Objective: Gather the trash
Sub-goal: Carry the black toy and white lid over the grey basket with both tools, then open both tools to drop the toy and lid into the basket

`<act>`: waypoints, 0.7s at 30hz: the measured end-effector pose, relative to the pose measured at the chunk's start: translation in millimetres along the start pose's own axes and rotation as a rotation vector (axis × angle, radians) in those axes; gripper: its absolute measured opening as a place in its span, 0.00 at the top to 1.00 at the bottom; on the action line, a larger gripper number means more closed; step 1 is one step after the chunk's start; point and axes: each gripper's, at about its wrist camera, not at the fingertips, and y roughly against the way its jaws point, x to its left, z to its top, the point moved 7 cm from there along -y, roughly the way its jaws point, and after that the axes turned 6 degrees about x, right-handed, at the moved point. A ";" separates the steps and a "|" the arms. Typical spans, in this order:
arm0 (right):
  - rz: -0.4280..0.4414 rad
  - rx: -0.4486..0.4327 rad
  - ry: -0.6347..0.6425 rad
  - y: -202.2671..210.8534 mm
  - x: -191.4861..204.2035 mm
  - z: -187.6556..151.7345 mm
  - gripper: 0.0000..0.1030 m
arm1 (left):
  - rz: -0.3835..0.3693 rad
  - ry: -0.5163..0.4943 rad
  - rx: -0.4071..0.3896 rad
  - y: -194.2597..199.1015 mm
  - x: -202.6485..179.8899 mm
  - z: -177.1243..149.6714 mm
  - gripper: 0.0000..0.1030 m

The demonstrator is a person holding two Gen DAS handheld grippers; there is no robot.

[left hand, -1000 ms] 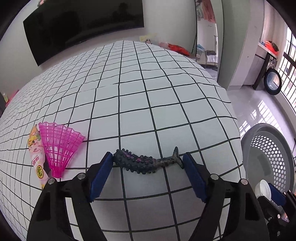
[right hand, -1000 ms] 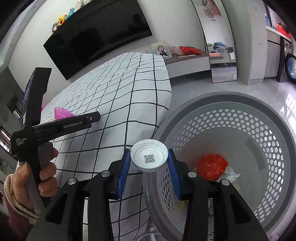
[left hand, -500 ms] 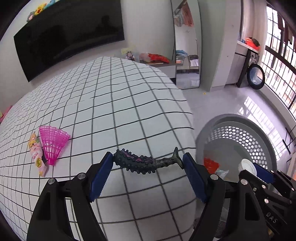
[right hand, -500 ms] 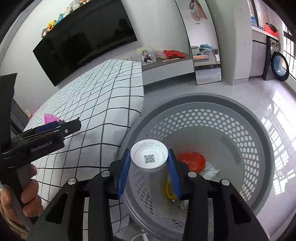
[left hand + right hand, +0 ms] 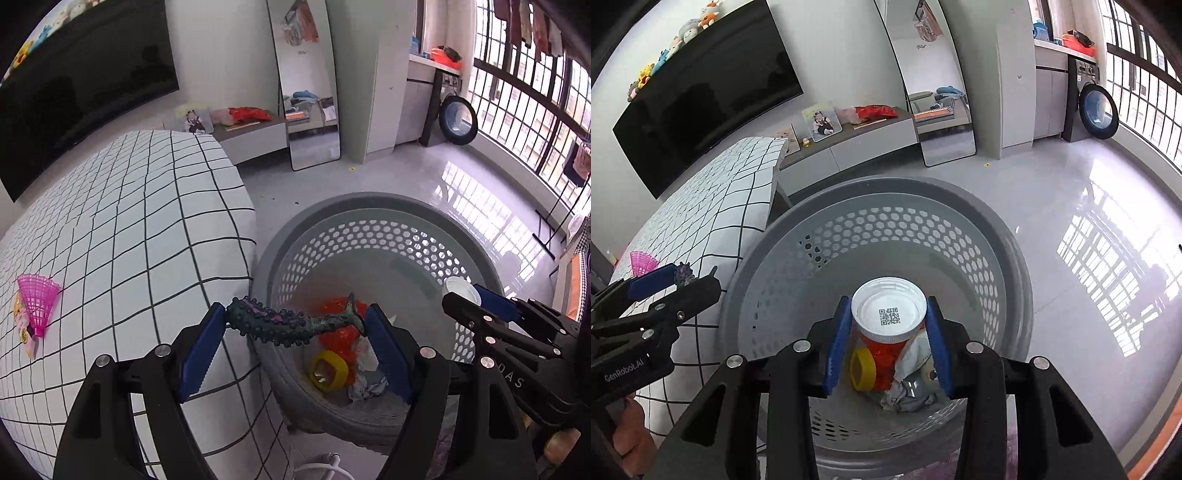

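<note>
My left gripper [image 5: 297,326] is shut on a dark knobbly toy with pink specks [image 5: 284,325], held lengthwise between the blue pads over the near rim of the grey perforated basket [image 5: 369,236]. In the right wrist view my right gripper [image 5: 888,325] is shut on a white cap with a QR code [image 5: 889,309], hanging above the middle of the basket [image 5: 886,236]. Inside lie an orange bag [image 5: 338,308], a yellow ring [image 5: 328,371] and crumpled paper [image 5: 908,393]. My left gripper shows at the left edge [image 5: 665,282] of the right wrist view.
A bed with a black-grid white cover [image 5: 129,236] borders the basket on the left. On it lie a pink shuttlecock [image 5: 37,299] and a small wrapper [image 5: 22,330]. Glossy floor [image 5: 1089,221], a mirror [image 5: 306,85] and a low cabinet [image 5: 255,134] lie beyond.
Both grippers have swung from over the bed to over the basket, each still holding its item. The shuttlecock and wrapper stayed on the bed.
</note>
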 end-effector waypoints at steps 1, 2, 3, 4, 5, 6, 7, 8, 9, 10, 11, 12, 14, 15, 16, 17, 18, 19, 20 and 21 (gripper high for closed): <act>0.002 0.002 0.000 -2.3 -1.4 -0.1 0.62 | -0.001 -0.004 0.003 -2.8 -2.5 0.2 0.27; 0.004 0.004 -0.001 -3.7 -3.1 -0.5 0.62 | -0.002 -0.007 0.007 -5.2 -4.8 0.2 0.27; 0.005 0.006 -0.002 -4.1 -4.2 -1.5 0.62 | -0.006 -0.010 0.011 -7.9 -6.3 0.7 0.27; 0.007 0.010 -0.004 -5.6 -5.7 -1.9 0.62 | -0.010 -0.014 0.016 -10.2 -7.4 1.0 0.27; 0.009 0.014 -0.006 -7.1 -7.1 -2.1 0.62 | -0.011 -0.019 0.020 -13.0 -9.1 1.0 0.27; 0.011 0.019 -0.009 -9.0 -8.5 -2.7 0.62 | -0.009 -0.023 0.023 -15.2 -10.8 0.6 0.27; 0.012 0.024 -0.011 -10.6 -9.3 -1.9 0.62 | -0.008 -0.025 0.027 -17.1 -12.3 -0.2 0.27; 0.013 0.027 -0.013 -11.9 -10.1 -2.2 0.62 | -0.008 -0.024 0.031 -19.1 -13.2 -0.6 0.27; 0.013 0.028 -0.013 -12.1 -9.6 -3.3 0.62 | -0.010 -0.023 0.034 -20.3 -13.8 -1.0 0.27; 0.013 0.030 -0.013 -13.1 -9.9 -3.7 0.62 | -0.011 -0.022 0.036 -21.0 -14.8 -1.5 0.27; 0.011 0.033 -0.013 -13.8 -10.4 -3.9 0.62 | -0.011 -0.023 0.036 -21.5 -14.9 -1.4 0.27; 0.007 0.035 -0.012 -14.1 -10.7 -4.4 0.62 | -0.011 -0.024 0.035 -21.7 -15.6 -1.4 0.27; 0.002 0.032 -0.010 -12.5 -10.7 -5.6 0.62 | -0.011 -0.026 0.037 -23.6 -15.4 -0.7 0.27; 0.005 0.032 -0.010 -13.6 -9.4 -3.4 0.62 | -0.011 -0.027 0.037 -24.2 -15.5 -0.8 0.27; 0.005 0.032 -0.011 -14.1 -9.7 -3.4 0.62 | -0.010 -0.028 0.038 -24.8 -15.5 -0.9 0.27; 0.005 0.031 -0.011 -13.9 -9.9 -3.5 0.62 | -0.009 -0.029 0.041 -25.5 -15.4 -1.2 0.27; 0.003 0.030 -0.011 -13.9 -9.6 -3.1 0.62 | -0.008 -0.030 0.043 -25.9 -15.6 -1.6 0.27; 0.001 0.028 -0.010 -13.7 -9.5 -3.0 0.62 | -0.008 -0.030 0.044 -26.4 -16.0 -1.7 0.27; -0.003 0.025 -0.010 -13.5 -9.8 -2.9 0.62 | -0.008 -0.030 0.044 -26.3 -16.0 -1.7 0.27; -0.006 0.022 -0.011 -13.6 -10.7 -2.6 0.62 | -0.009 -0.031 0.043 -26.2 -15.9 -1.5 0.27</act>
